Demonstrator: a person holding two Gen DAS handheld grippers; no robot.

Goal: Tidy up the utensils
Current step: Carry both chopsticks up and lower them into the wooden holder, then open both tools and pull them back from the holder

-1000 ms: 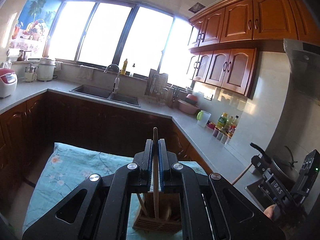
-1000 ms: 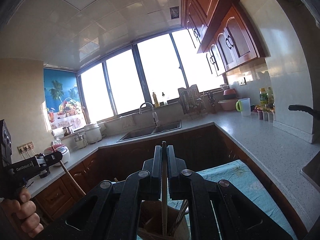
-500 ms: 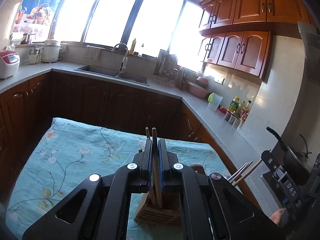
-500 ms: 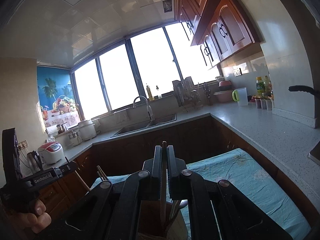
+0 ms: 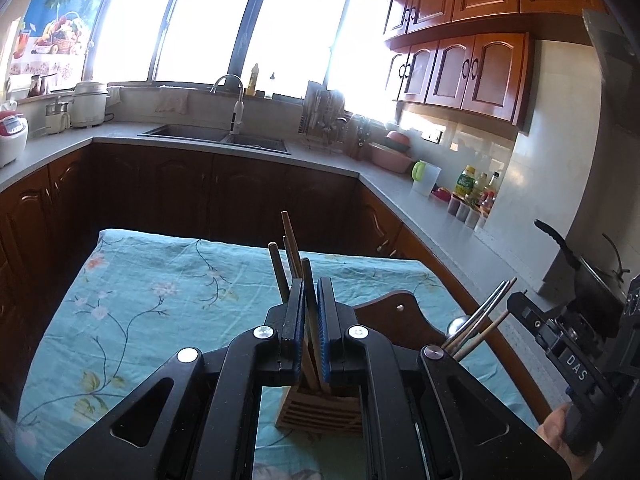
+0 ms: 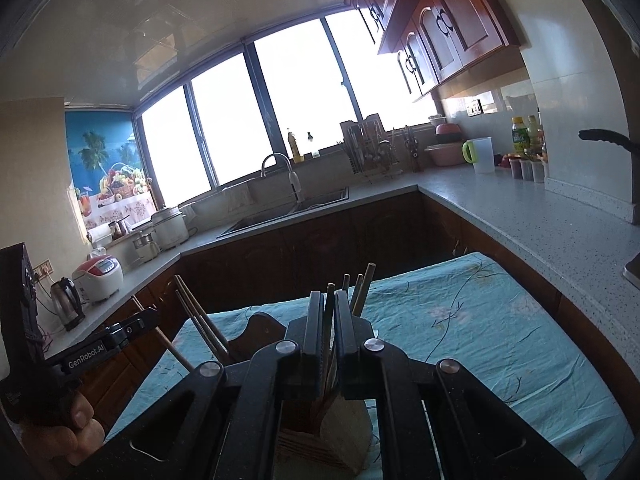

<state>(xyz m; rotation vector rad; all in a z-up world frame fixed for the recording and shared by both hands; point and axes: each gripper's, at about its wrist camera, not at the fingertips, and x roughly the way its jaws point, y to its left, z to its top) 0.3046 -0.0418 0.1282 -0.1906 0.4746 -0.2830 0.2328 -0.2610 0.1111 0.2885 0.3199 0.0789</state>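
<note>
Sitting mid-table on the floral blue cloth (image 5: 132,300), the slatted wooden utensil holder (image 5: 320,410) has bare cloth all round to left and far edge; a dark wooden board (image 5: 400,320) lies just behind it, the counter (image 6: 540,224) well beyond. Left gripper (image 5: 311,320) is clenched on a wooden chopstick (image 5: 307,280) angled down into the holder beside other sticks. Right gripper (image 6: 329,328) is clamped on a dark chopstick (image 6: 330,294), upright over its own holder (image 6: 344,440).
</note>
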